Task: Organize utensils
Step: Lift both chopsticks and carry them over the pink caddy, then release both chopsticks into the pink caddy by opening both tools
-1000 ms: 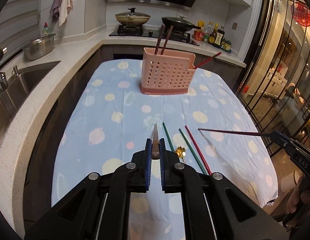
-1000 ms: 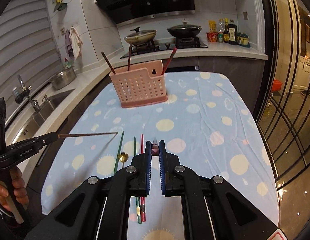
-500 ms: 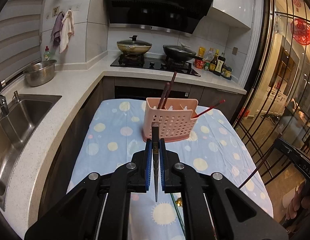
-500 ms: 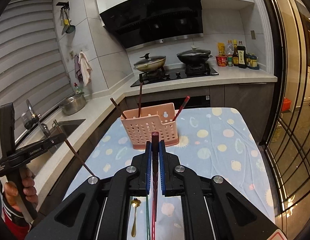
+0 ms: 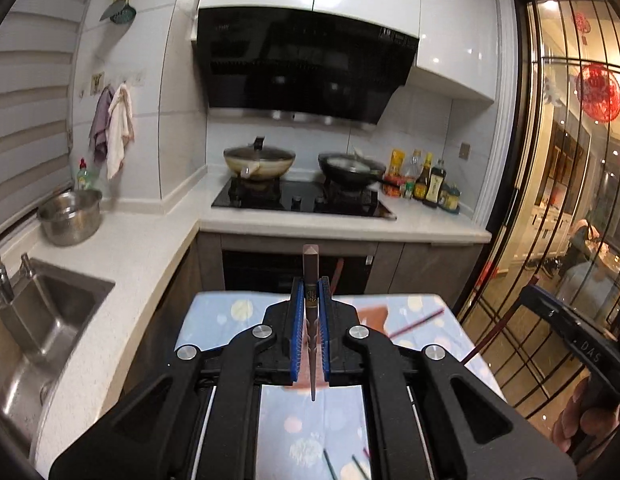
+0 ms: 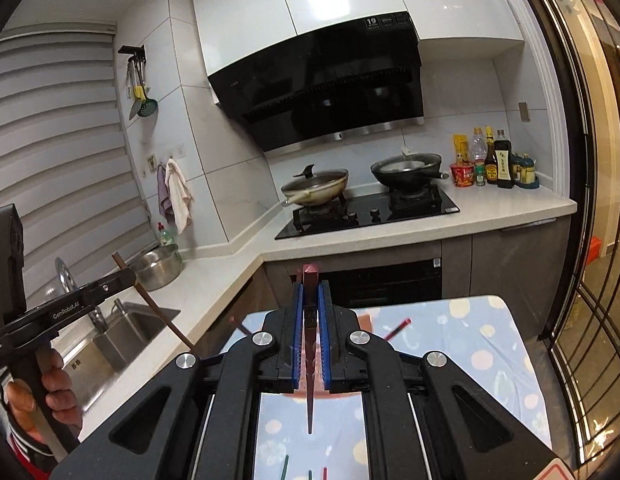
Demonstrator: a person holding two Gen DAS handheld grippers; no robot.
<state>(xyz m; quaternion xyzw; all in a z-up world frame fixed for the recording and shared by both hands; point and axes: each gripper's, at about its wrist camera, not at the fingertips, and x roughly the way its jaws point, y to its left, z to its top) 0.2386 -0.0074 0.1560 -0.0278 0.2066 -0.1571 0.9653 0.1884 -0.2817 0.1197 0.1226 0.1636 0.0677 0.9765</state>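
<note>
Left claw (image 5: 311,300) is clamped on a brown chopstick (image 5: 311,264), held upright, tip down above the desk (image 5: 214,316). Right claw (image 6: 310,304) grips a red chopstick (image 6: 310,276) likewise; the pink holder (image 6: 364,320) sits just beyond it.

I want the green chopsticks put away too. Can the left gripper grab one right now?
Probably not yet: the left gripper is already shut on a brown chopstick, raised well above the green chopsticks on the table.

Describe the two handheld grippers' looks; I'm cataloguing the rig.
Both are matte black with blue ribbed jaw linings and silver pivot bolts. The left gripper reads "GenRobot.AI" in white on its side; the right gripper shows "DAS". Bare hands grip their handles.
</note>
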